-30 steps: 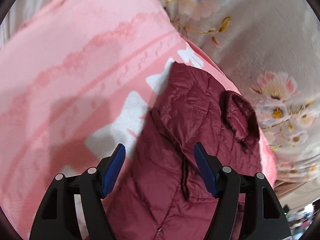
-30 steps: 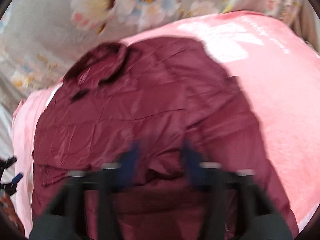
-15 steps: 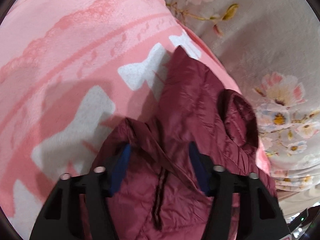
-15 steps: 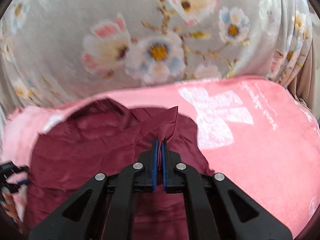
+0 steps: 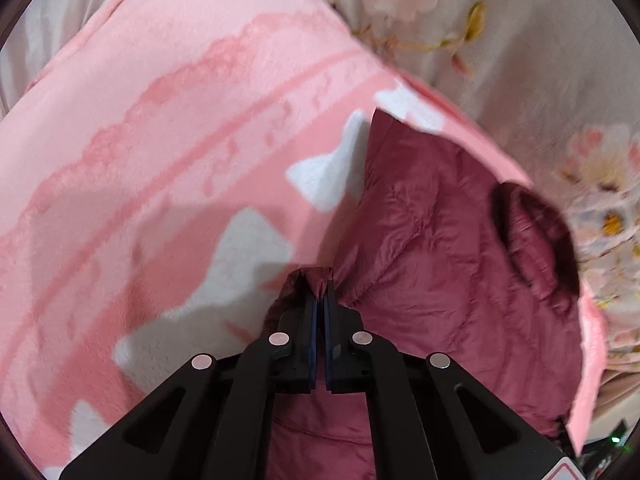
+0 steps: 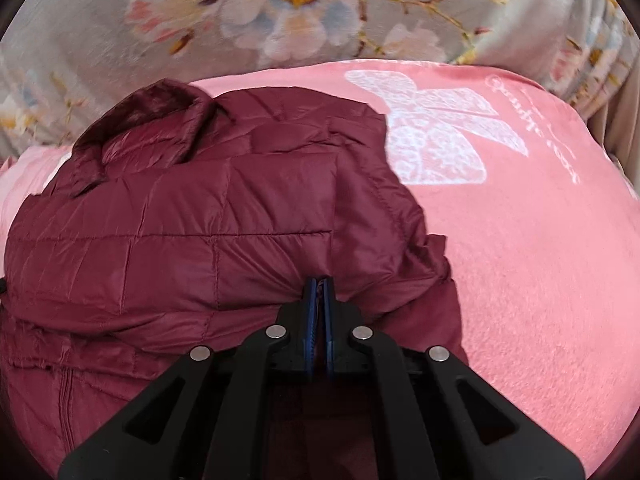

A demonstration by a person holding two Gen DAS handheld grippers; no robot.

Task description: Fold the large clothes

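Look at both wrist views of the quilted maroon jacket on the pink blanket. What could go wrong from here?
1. The left gripper, whose fingers have just closed, pinches only a small tuft of the maroon jacket; the shiny fabric may slip out when pulled.
2. The right gripper also holds a thin fold, so the bunched side could sag unevenly.
3. The pink blanket beneath may drag or wrinkle along with it.

The maroon jacket's (image 6: 168,216) lower part runs under the right gripper (image 6: 319,280) and past the picture's bottom edge; the floral bedding (image 5: 520,60) is blurred.
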